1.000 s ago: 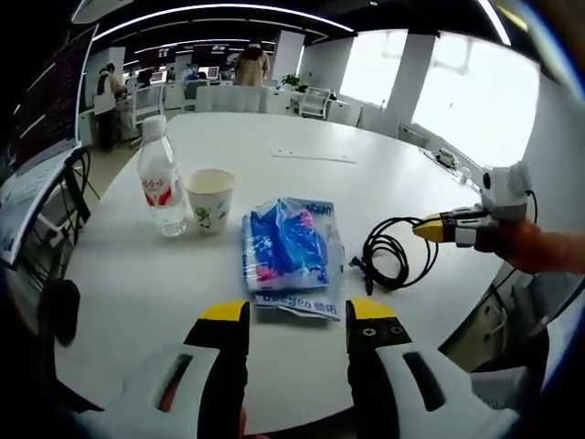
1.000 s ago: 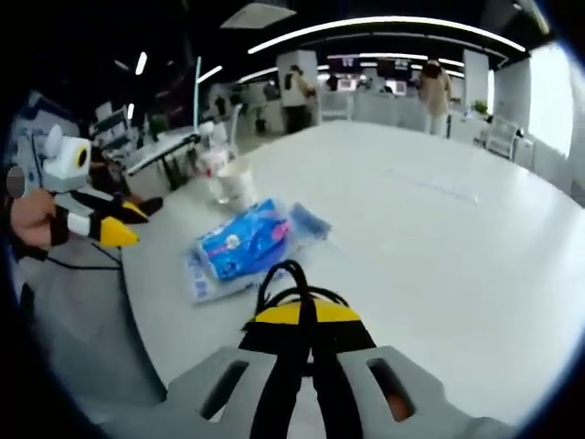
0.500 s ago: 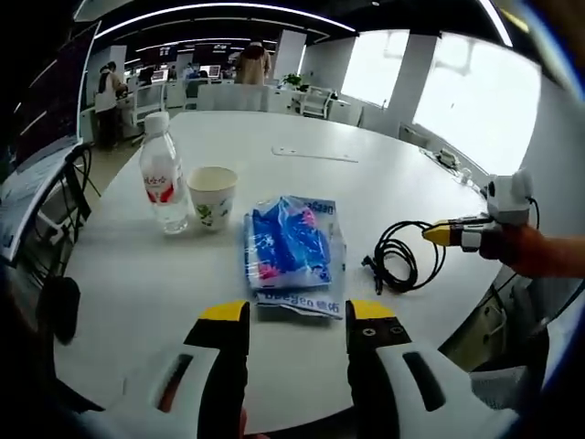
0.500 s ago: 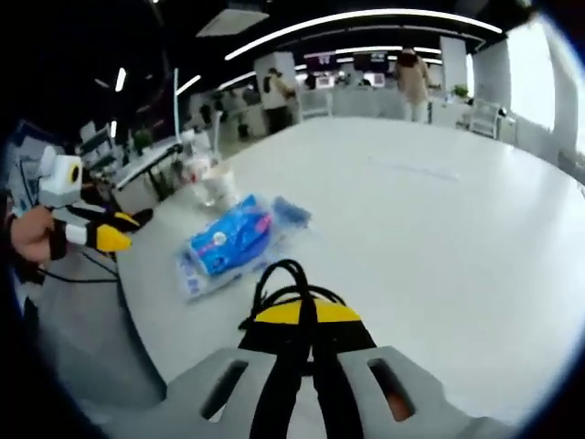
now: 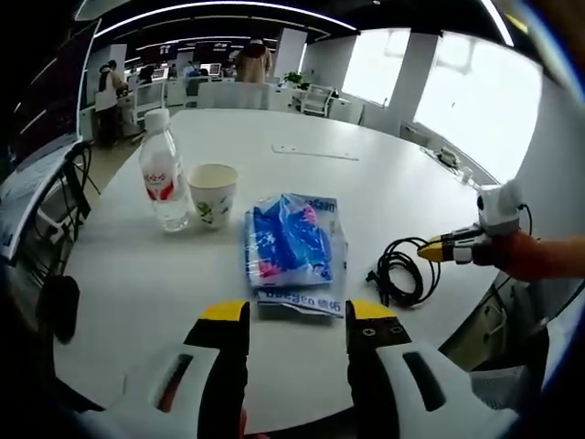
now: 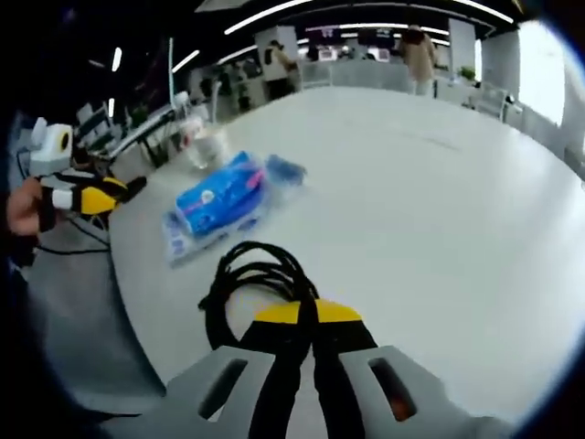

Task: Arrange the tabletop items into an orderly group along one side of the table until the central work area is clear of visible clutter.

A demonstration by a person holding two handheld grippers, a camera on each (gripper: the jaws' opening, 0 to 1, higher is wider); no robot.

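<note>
On the white round table a clear water bottle with a red label stands beside a paper cup. A blue tissue pack lies flat just beyond my left gripper, which is open and holds nothing. A coiled black cable lies right of the pack, near the table's edge. My right gripper comes in from the right, shut on that cable. In the right gripper view the cable loops out from my shut right gripper, with the pack beyond and my left gripper at the left.
A thin white strip lies far back on the table. Desks, chairs and standing people fill the office behind. A black cord and screen stand off the table's left edge.
My right gripper has drawn the black cable a little nearer the table's edge and away from the tissue pack. The left gripper, bottle, cup and pack have stayed put.
</note>
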